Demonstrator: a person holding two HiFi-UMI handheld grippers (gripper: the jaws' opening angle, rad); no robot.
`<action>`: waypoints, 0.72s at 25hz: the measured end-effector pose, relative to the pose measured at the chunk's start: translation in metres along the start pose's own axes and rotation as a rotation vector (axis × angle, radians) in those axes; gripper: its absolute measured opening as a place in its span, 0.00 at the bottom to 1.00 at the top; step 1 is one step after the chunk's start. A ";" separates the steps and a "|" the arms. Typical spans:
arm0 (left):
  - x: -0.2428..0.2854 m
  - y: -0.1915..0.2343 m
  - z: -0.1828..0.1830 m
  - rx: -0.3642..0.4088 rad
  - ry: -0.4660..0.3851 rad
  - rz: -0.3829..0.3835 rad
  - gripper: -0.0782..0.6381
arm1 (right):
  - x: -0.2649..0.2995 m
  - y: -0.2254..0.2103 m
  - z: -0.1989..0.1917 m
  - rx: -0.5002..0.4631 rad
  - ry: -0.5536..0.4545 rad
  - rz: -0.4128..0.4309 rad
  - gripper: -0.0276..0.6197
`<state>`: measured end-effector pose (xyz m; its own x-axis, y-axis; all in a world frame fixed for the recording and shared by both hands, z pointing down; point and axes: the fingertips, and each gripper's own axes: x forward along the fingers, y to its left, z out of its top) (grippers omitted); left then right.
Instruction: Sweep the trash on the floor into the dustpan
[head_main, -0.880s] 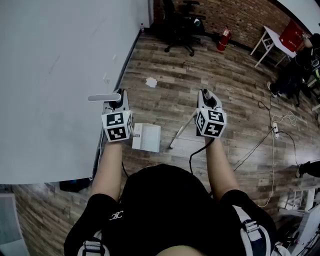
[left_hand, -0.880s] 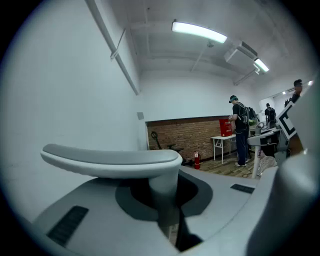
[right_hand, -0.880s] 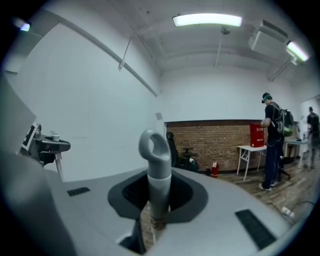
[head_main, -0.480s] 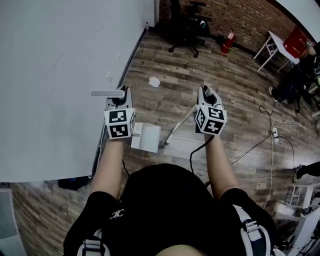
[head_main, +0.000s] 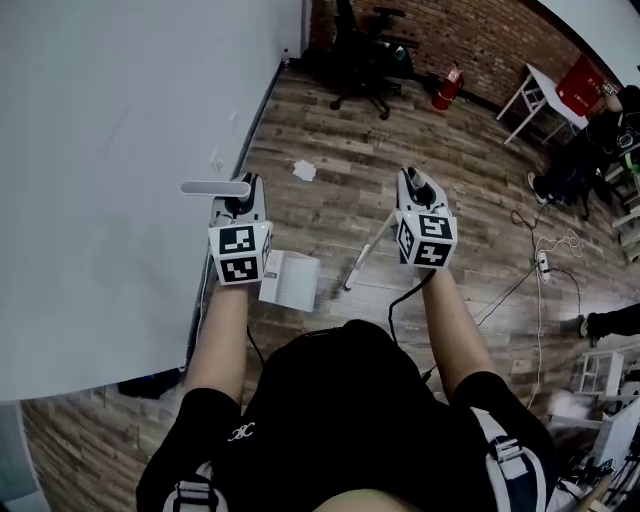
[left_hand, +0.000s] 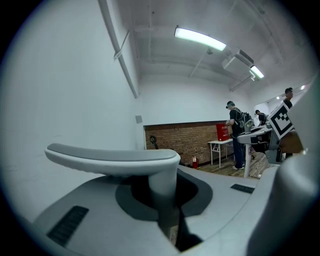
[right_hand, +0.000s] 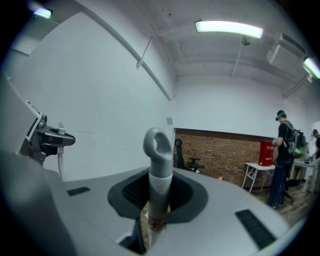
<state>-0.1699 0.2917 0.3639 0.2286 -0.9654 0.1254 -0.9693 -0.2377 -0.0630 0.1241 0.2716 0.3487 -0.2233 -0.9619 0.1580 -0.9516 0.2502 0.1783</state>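
My left gripper (head_main: 240, 203) is shut on the upright stem of the dustpan handle (left_hand: 112, 157), whose grey crossbar (head_main: 215, 188) sticks out to the left. The white dustpan (head_main: 290, 280) hangs low by my left forearm. My right gripper (head_main: 416, 192) is shut on the broom handle (right_hand: 158, 165), which ends in a loop above the jaws. The broom's pale stick (head_main: 365, 262) slants down to the floor between my arms. A crumpled white paper (head_main: 304, 171) lies on the wooden floor ahead, between the two grippers and apart from both.
A large white wall panel (head_main: 120, 150) runs along the left. At the far end are a black office chair (head_main: 365, 55), a red fire extinguisher (head_main: 445, 85) and a white table (head_main: 545, 95). Cables (head_main: 530, 280) trail on the floor at right, near a seated person (head_main: 590, 140).
Both grippers stay at nearly the same place with the same grips. The broom's stick swayed slightly left and came back.
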 end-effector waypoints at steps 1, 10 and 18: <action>0.002 0.004 0.001 -0.002 -0.004 -0.002 0.16 | 0.001 0.000 0.003 -0.006 -0.001 -0.001 0.15; 0.054 0.039 -0.010 0.001 0.035 0.035 0.16 | 0.054 -0.026 0.004 -0.010 -0.011 -0.036 0.15; 0.147 0.044 0.010 0.049 0.048 0.129 0.16 | 0.132 -0.094 -0.031 0.056 0.027 -0.030 0.15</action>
<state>-0.1784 0.1385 0.3698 0.0967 -0.9823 0.1605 -0.9845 -0.1181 -0.1299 0.1902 0.1244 0.3830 -0.1898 -0.9653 0.1795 -0.9683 0.2143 0.1283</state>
